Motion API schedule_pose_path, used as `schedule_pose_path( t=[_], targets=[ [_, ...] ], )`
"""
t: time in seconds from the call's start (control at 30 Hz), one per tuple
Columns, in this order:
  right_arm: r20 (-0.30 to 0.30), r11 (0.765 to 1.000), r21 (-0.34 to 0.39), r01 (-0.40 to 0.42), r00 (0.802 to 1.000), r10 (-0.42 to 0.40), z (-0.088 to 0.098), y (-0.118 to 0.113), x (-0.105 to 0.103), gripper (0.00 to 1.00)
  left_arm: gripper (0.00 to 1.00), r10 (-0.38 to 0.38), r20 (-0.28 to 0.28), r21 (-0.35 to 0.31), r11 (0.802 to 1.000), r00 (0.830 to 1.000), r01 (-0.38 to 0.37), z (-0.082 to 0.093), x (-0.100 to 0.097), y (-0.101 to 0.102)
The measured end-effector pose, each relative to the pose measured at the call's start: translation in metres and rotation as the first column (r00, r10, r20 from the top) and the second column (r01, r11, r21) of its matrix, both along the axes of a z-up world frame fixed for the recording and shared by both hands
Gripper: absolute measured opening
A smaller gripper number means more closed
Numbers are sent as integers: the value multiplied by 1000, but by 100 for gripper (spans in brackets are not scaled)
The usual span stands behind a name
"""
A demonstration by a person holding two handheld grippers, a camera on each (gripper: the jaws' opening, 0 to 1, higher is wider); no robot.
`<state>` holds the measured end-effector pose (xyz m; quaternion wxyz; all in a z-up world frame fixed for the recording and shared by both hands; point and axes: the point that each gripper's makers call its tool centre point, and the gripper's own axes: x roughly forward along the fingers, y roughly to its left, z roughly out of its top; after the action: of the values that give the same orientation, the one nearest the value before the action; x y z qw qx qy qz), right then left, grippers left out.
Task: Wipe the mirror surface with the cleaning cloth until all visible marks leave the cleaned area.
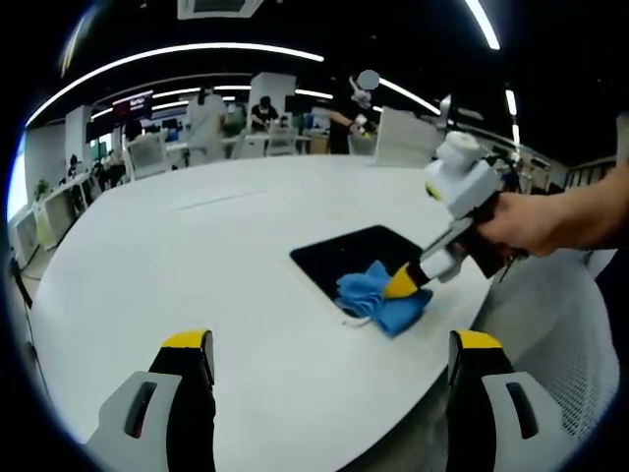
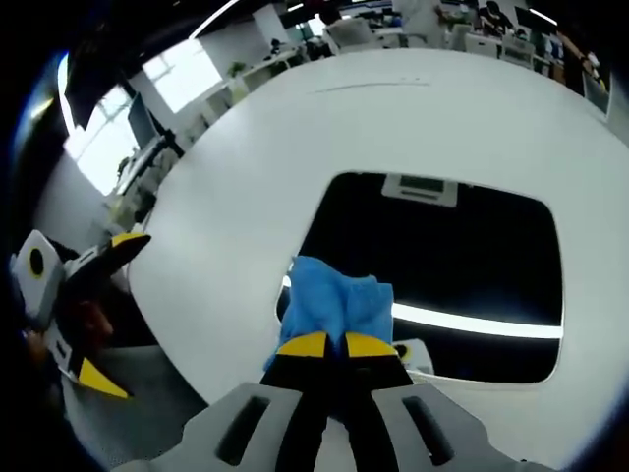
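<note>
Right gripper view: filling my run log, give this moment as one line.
right gripper: shut on blue cloth | cloth: on mirror near edge | left gripper: open, off mirror

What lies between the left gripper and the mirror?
Bare white table separates the left gripper from the mirror, seen in the left gripper view.

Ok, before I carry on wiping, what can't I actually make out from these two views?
- Marks on the mirror: right gripper view shows ceiling reflections only; smudges cannot be told.
- Mirror under the blue cloth: covered by it and the right gripper.
- Mirror's near edge: in the left gripper view, hidden behind the cloth and the right gripper.
- Left gripper in the right gripper view: partly cut off at the picture's edge.
</note>
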<state>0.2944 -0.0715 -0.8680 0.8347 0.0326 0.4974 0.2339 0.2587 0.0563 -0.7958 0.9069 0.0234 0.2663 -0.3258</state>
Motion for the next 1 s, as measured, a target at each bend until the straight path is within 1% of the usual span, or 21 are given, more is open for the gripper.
schedule_pose_path(
  t=[0.67, 1.0],
  targets=[
    [-9, 1000, 1, 0, 1000, 0, 0, -7, 0, 0, 99, 4, -1, 2, 1000, 1000, -4, -1, 0, 1],
    [-14, 1000, 3, 10, 1000, -10, 0, -16, 0, 0, 99, -1, -5, 6, 1000, 1000, 1, -1, 0, 0]
  ],
)
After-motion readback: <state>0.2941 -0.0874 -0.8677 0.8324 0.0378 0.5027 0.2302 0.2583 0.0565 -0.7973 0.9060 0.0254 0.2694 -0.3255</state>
